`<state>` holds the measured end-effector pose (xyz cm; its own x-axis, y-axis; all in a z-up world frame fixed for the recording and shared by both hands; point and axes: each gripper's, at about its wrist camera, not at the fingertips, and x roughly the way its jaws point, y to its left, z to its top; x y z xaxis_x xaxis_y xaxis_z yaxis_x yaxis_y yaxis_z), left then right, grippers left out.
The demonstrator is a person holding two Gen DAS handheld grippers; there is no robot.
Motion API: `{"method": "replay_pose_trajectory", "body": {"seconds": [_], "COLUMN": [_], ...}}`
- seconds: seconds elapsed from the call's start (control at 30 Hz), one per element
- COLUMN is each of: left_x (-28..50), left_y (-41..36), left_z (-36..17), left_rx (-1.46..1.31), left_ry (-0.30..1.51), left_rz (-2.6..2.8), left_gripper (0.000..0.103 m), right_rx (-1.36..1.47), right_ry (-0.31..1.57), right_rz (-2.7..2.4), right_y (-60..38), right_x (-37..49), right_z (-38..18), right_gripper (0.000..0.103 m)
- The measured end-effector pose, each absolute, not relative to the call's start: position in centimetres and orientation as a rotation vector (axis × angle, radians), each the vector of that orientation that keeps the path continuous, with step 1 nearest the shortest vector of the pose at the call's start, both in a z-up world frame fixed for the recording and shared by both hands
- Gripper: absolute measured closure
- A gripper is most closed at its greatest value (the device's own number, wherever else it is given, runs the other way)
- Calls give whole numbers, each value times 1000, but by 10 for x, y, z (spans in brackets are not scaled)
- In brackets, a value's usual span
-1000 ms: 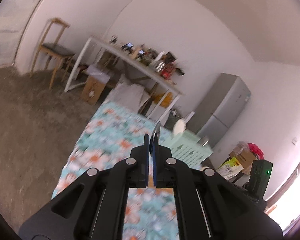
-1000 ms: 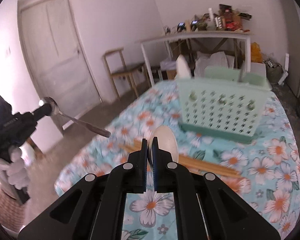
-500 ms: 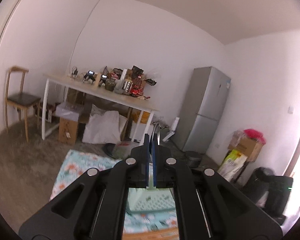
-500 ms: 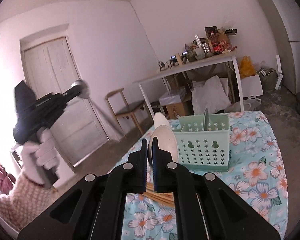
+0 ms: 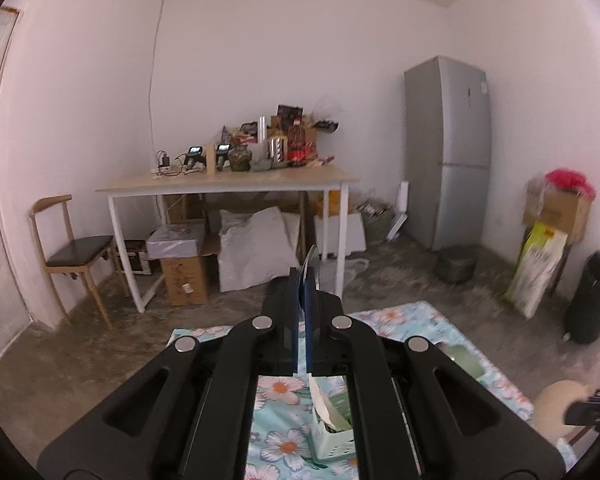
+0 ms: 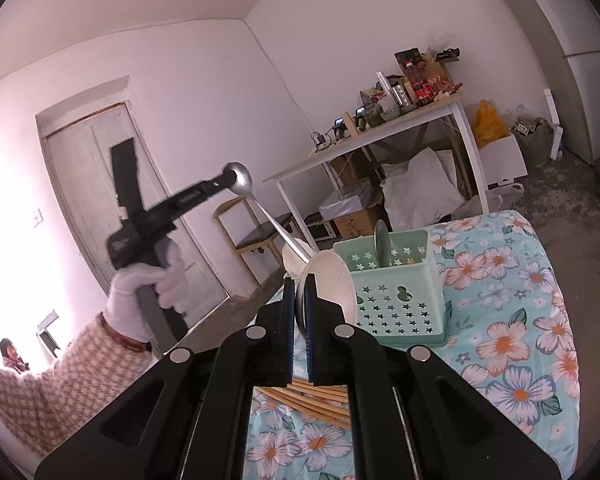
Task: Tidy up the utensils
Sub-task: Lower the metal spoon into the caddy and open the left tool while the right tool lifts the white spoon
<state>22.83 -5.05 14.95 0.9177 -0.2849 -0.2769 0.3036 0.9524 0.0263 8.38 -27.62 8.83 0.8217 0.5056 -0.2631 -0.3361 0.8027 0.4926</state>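
A mint-green utensil basket point(image 6: 396, 292) stands on the flowered tablecloth point(image 6: 520, 320), with a metal spoon point(image 6: 382, 248) upright in it and a white spoon point(image 6: 290, 256) at its left end. My right gripper point(image 6: 299, 280) is shut on a white ceramic spoon point(image 6: 328, 284), just in front of the basket's left side. My left gripper point(image 6: 228, 179), held by a gloved hand point(image 6: 148, 284), is shut on the bowl of a steel spoon point(image 6: 238, 178); its handle slants down toward the basket. In the left wrist view the left gripper point(image 5: 303, 280) hangs above the basket point(image 5: 332, 432).
Wooden chopsticks point(image 6: 312, 396) lie on the cloth in front of the basket. Behind the table stand a cluttered white desk point(image 5: 228, 186), a chair point(image 5: 72, 252), boxes, a grey fridge point(image 5: 448, 152) and a dark bin point(image 5: 592, 296). A person point(image 6: 10, 356) sits at the far left.
The left gripper rose, rolled upright and swung in over the basket, the steel spoon's handle now slanting down. The right gripper drew back and up with the white spoon.
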Motion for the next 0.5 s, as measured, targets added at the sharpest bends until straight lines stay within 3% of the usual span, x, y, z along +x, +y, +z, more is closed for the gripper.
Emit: {"method": "replay_pose_trajectory", "body": {"seconds": [0.27, 0.5], "left_x": [260, 257], "left_y": [-49, -32], "left_z": [121, 117], "left_rx": [-29, -98], "left_ry": [396, 371], "left_rz": [-349, -384], "left_gripper": [99, 94], "right_rx": [454, 474], "right_ry": [402, 397], "right_rz": [464, 458], "right_y": [-278, -281], "right_x": [86, 86], "right_z": [84, 86], "right_gripper": [98, 98]}}
